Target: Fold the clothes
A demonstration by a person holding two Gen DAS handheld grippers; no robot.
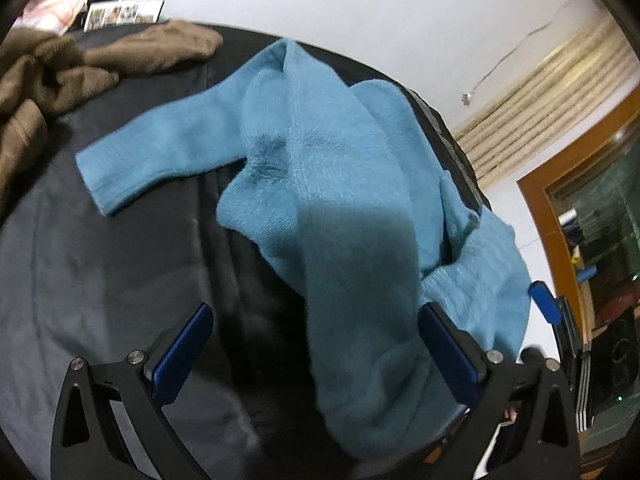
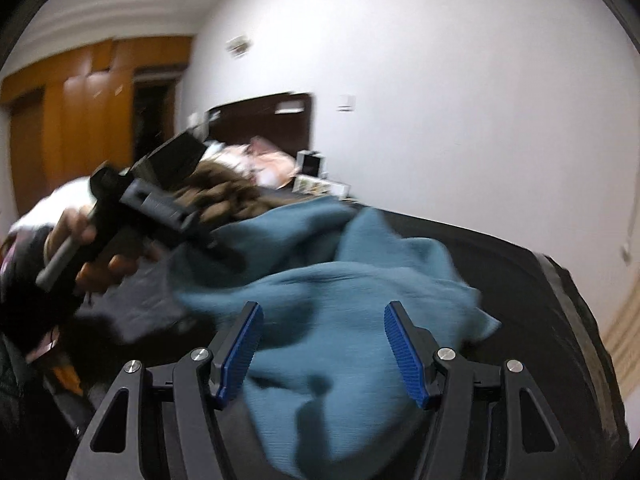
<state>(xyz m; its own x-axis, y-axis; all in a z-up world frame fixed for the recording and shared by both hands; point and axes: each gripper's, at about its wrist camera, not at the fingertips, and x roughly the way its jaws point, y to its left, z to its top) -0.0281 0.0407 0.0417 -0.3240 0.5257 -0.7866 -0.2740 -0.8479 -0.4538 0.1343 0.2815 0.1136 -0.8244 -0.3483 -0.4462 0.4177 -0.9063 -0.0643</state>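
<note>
Sweater (image 1: 320, 152), a fuzzy blue knit, lies rumpled on the dark smooth bed cover (image 1: 80, 260), one sleeve stretched flat. Both the left gripper (image 1: 316, 344) and the right gripper (image 2: 322, 344) hover spread wide over its folds, ribbed blue pads bare. Brown fleecy clothes (image 1: 60, 72) are heaped beyond.

Left wrist view sat just behind left hand-held gripper (image 1: 316, 354), looked forward and down, close over blue sweater (image 1: 320, 168) on dark bed (image 1: 80, 240); white wall and wooden door frame (image 1: 560, 184) at far right. Right wrist view sat behind right hand-held gripper (image 2: 323, 350), faced more level across same bed (image 2: 520, 280) toward wall and wooden wardrobe (image 2: 92, 112); heavy blur. Both views shared sweater (image 2: 340, 300), brown garment (image 1: 60, 76) (image 2: 224, 196), photo stand (image 1: 120, 8) (image 2: 316, 180). Right view also caught left hand-held gripper (image 2: 176, 208) at left.
</note>
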